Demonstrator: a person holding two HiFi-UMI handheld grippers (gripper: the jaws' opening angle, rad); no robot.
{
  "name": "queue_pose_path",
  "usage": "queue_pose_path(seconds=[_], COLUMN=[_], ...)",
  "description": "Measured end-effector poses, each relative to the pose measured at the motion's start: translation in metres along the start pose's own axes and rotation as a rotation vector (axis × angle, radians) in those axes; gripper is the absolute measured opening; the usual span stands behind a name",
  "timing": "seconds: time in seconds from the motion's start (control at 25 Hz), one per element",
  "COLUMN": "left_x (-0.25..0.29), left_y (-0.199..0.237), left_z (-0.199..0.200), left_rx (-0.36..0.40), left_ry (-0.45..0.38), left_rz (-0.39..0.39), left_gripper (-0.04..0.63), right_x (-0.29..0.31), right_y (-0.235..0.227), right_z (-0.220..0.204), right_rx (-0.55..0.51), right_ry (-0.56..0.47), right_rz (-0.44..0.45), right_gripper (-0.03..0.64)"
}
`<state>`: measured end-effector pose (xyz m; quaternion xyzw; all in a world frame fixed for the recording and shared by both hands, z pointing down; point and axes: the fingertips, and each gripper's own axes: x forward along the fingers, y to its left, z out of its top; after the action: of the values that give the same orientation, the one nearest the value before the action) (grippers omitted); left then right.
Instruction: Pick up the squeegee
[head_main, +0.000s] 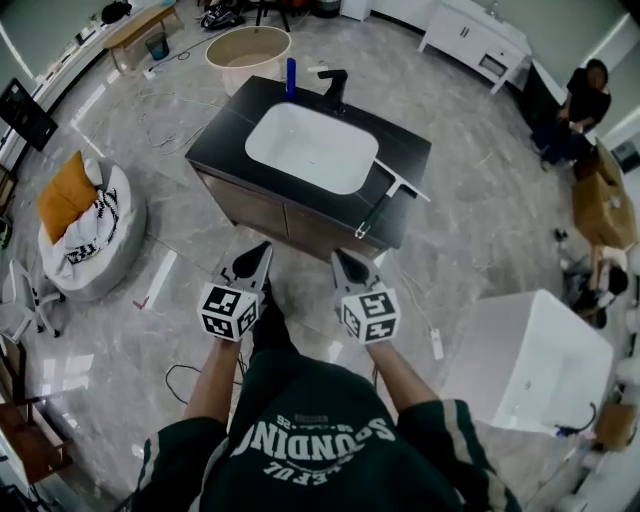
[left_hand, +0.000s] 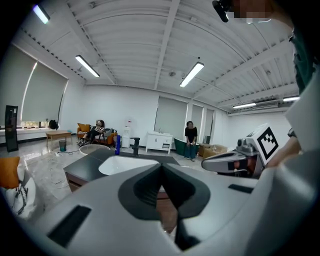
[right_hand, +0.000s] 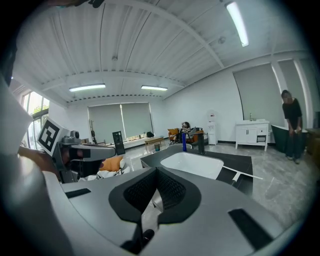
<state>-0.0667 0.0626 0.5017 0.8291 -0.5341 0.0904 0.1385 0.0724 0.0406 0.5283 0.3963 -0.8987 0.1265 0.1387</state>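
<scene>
The squeegee (head_main: 387, 200), a white blade on a black handle, lies on the right part of the black countertop (head_main: 225, 140) beside the white sink (head_main: 310, 148). In the right gripper view the squeegee (right_hand: 245, 173) shows right of the basin. Both grippers hang in front of the cabinet, short of the counter's near edge. My left gripper (head_main: 262, 247) is shut and empty, and its jaws meet at the tip (left_hand: 161, 166). My right gripper (head_main: 338, 255) is also shut with nothing in it (right_hand: 156, 170), below and left of the squeegee's handle end.
A black faucet (head_main: 333, 88) and a blue bottle (head_main: 291, 76) stand at the counter's back edge. A beanbag with an orange cushion (head_main: 90, 230) lies left, a round tub (head_main: 248, 55) behind, a white bathtub (head_main: 530, 360) right. Cables run over the floor, and people are at the far right.
</scene>
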Motion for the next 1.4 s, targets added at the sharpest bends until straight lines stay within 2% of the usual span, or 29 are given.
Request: queue_pose_path(seconds=[0.56, 0.8, 1.04, 1.4], left_x=[0.108, 0.142, 0.174, 0.215], left_y=[0.16, 0.205, 0.222, 0.197], left_z=[0.048, 0.062, 0.081, 0.093], left_rx=[0.052, 0.074, 0.095, 0.126], left_ry=[0.074, 0.098, 0.088, 0.092], left_rz=[-0.16, -0.243, -0.316, -0.417], left_gripper=[0.002, 0.002, 0.002, 0.002], right_x=[0.173, 0.22, 0.24, 0.232], right_y=[-0.018, -0.024, -0.039, -0.073], right_z=[0.06, 0.075, 0.086, 0.094], right_rx=[0.118, 0.167, 0.184, 0.212], right_ry=[0.051, 0.052, 0.043, -0.002], right_rz=[-0.143, -0.198, -0.268, -0.361], right_gripper=[0.002, 0.002, 0.002, 0.002])
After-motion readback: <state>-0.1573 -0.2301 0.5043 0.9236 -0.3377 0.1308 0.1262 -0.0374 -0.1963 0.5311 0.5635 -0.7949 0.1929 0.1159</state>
